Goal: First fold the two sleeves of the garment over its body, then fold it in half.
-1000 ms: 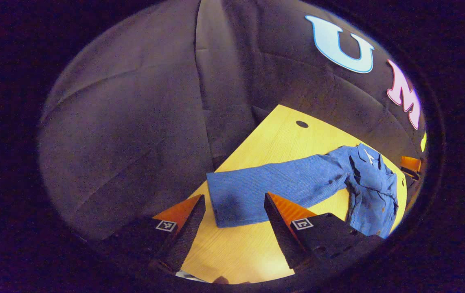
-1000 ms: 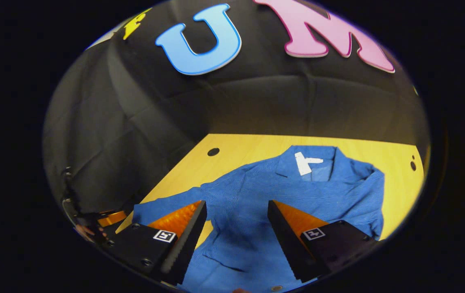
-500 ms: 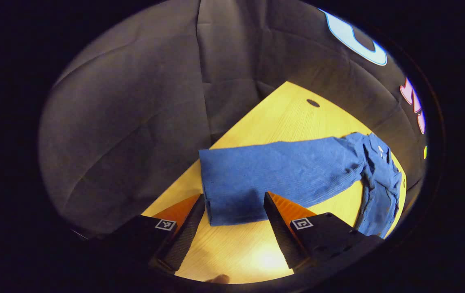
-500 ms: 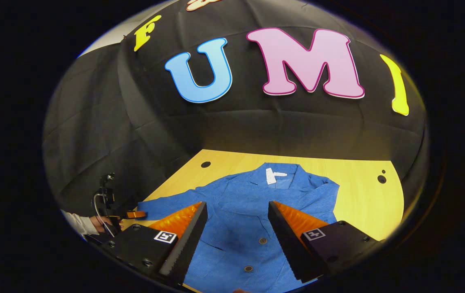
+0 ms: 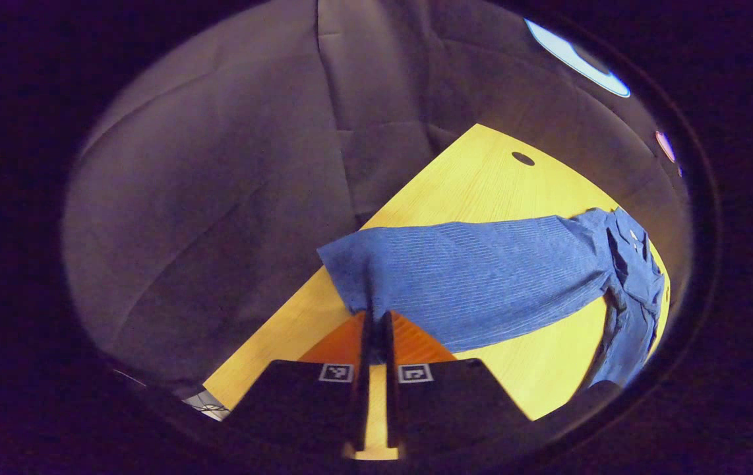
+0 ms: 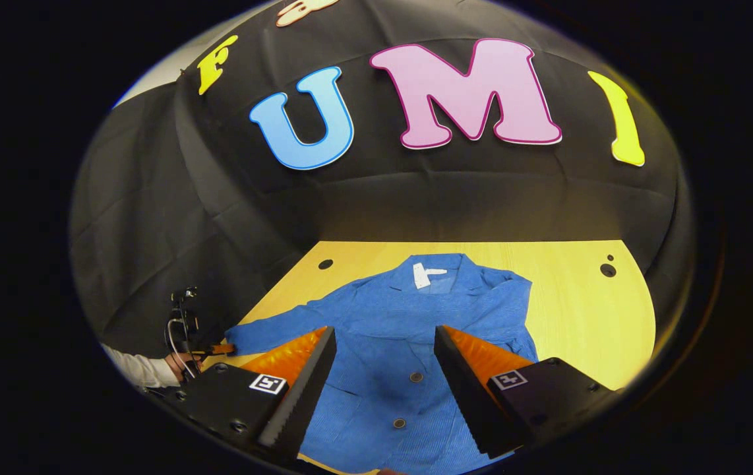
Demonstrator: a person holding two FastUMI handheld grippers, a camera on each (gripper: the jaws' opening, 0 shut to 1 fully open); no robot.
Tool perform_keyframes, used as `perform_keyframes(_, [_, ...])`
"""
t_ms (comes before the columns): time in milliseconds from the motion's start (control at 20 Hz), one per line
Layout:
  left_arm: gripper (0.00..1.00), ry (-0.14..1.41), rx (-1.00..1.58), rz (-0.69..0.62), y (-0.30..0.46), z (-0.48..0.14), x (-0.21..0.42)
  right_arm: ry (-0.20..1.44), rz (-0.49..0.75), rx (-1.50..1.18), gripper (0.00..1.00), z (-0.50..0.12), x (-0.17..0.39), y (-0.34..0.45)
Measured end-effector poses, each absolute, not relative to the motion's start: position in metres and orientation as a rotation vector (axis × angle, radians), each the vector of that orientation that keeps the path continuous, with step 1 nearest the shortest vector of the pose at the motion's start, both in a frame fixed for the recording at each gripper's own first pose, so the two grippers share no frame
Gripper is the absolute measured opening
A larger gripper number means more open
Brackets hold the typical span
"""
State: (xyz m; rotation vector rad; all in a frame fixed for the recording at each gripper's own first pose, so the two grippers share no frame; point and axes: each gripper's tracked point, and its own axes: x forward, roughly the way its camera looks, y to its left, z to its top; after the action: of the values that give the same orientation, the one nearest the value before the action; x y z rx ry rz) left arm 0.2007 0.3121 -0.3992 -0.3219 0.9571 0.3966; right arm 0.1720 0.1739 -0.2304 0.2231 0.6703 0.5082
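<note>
Since earlier, the left gripper [image 5: 375, 316] has been closed on the blue jacket [image 6: 409, 323] sleeve cuff [image 5: 350, 277] near the table [image 5: 475, 171] edge; the right gripper [image 6: 383, 349] is held wide open, empty

— Where does the left gripper view look from?

— Low at the counter's [image 5: 475, 178] left end, close over the sleeve cuff [image 5: 350, 277], facing along the sleeve toward the far right corner.

— And the right gripper view?

— Higher, at the near edge, facing the booth wall across the counter [image 6: 574, 310], above the shirt [image 6: 416, 316].

— What do they share?

— The shirt [image 5: 627, 264], the counter's left hole [image 5: 523, 158] [image 6: 326, 264], and the sleeve cuff [image 6: 238, 338].
</note>
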Motion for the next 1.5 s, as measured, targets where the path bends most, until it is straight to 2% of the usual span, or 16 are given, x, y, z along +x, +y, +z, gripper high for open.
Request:
perform_keyframes(50, [0.04, 0.965, -0.309, 0.383, 0.311, -0.396, 0.202, 0.669, 0.506, 0.216, 0.96, -0.228, 0.169, 0.168])
perform_keyframes(100, [0.04, 0.964, -0.294, 0.371, 0.317, -0.397, 0.202, 0.670, 0.500, 0.211, 0.96, -0.226, 0.166, 0.162])
perform_keyframes(150, [0.00, 0.969, -0.288, 0.361, 0.317, -0.398, 0.204, 0.671, 0.496, 0.213, 0.96, -0.224, 0.160, 0.158])
perform_keyframes(300, [0.00, 0.935, -0.342, 0.314, 0.309, -0.380, 0.207, 0.681, 0.476, 0.240, 0.96, -0.229, 0.154, 0.145])
perform_keyframes(550, [0.00, 0.810, -0.408, 0.202, 0.287, -0.303, 0.224, 0.685, 0.457, 0.290, 0.96, -0.233, 0.151, 0.127])
perform_keyframes(750, [0.00, 0.712, -0.368, 0.076, 0.233, -0.228, 0.250, 0.672, 0.455, 0.326, 0.96, -0.231, 0.152, 0.112])
perform_keyframes(1050, [0.00, 0.624, -0.246, -0.211, 0.063, -0.131, 0.306, 0.647, 0.410, 0.354, 0.96, -0.229, 0.147, 0.059])
perform_keyframes(1150, [0.00, 0.631, -0.155, -0.291, 0.001, -0.122, 0.324, 0.647, 0.377, 0.379, 0.96, -0.235, 0.146, 0.035])
perform_keyframes(1400, [0.00, 0.716, -0.073, -0.463, -0.140, -0.164, 0.364, 0.697, 0.310, 0.384, 0.96, -0.259, 0.127, -0.024])
perform_keyframes(1500, [0.00, 0.801, -0.031, -0.450, -0.167, -0.196, 0.377, 0.723, 0.299, 0.366, 0.96, -0.270, 0.123, -0.043])
